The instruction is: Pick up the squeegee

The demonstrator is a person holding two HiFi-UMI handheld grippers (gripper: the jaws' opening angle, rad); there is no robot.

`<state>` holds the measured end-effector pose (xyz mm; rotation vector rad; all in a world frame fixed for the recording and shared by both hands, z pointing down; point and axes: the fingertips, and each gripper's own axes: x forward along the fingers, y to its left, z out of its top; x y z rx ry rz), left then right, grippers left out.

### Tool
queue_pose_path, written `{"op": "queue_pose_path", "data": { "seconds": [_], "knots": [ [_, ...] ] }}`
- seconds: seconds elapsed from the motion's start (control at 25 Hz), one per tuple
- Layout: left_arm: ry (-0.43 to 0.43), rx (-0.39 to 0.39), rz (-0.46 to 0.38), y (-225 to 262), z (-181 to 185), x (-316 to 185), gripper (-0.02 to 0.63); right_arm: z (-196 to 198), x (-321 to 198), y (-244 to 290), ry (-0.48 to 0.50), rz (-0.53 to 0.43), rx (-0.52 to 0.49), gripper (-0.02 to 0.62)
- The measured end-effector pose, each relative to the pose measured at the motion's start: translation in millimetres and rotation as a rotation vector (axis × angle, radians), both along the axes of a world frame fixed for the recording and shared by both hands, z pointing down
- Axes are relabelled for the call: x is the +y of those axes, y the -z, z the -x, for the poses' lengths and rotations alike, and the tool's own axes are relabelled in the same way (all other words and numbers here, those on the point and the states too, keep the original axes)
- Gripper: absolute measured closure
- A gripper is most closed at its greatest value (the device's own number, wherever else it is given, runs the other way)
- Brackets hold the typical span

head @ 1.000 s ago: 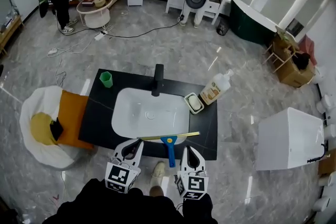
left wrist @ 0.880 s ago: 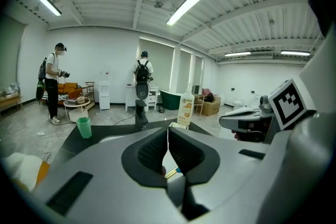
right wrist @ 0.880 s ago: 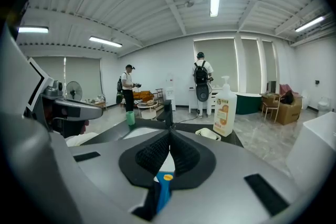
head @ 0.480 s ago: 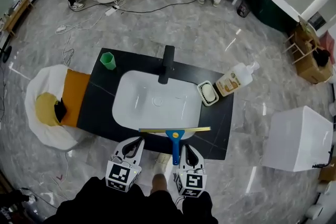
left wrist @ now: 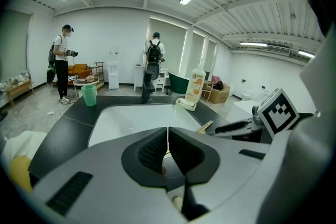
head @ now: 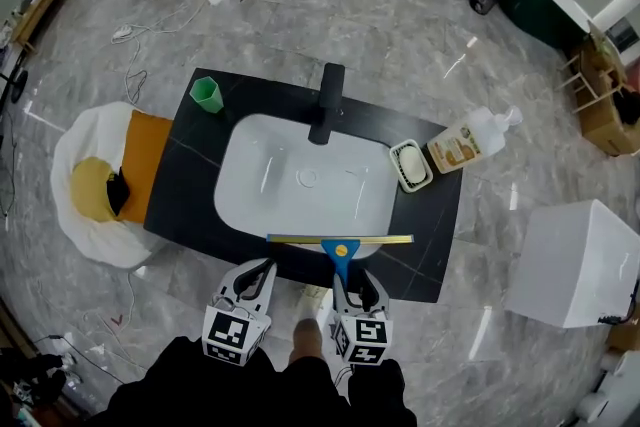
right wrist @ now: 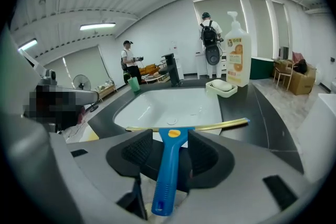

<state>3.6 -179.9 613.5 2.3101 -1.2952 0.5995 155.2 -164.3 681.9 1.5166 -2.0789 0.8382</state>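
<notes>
Grasp step now: my right hand-held gripper [right wrist: 170, 150] straddles the blue handle of the squeegee [right wrist: 173, 136], jaws apart, not pinching yet. It lies on the desk [head: 190, 205] at the sink's [head: 300, 185] 6 o'clock rim, handle toward me. Next, I reckon: close, then lift. Left hand-held gripper [left wrist: 167, 149] is closed on nothing (the soap bottle's [right wrist: 237, 50] label is unreadable).

Behind the basin [head: 290, 200] stands the faucet [head: 328, 103]; the cup [head: 206, 95] sits back-left of it, soap dish [head: 410, 165] and bottle [head: 470, 143] to its right, squeegee [head: 340, 243] across its front rim.
</notes>
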Motion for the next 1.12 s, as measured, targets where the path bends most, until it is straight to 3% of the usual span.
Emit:
{"op": "queue_pose_path", "data": {
  "seconds": [0.48,1.12],
  "knots": [
    [0.061,-0.008,0.051,-26.2,9.9,1.4,0.580,8.9,-2.5,-49.6,0.043,0.122,0.016,0.359],
    [0.138,-0.005,0.086,-43.5,26.8,5.1,0.580,16.2,-8.1,-69.8,0.072,0.148,0.048,0.408]
  ]
}}
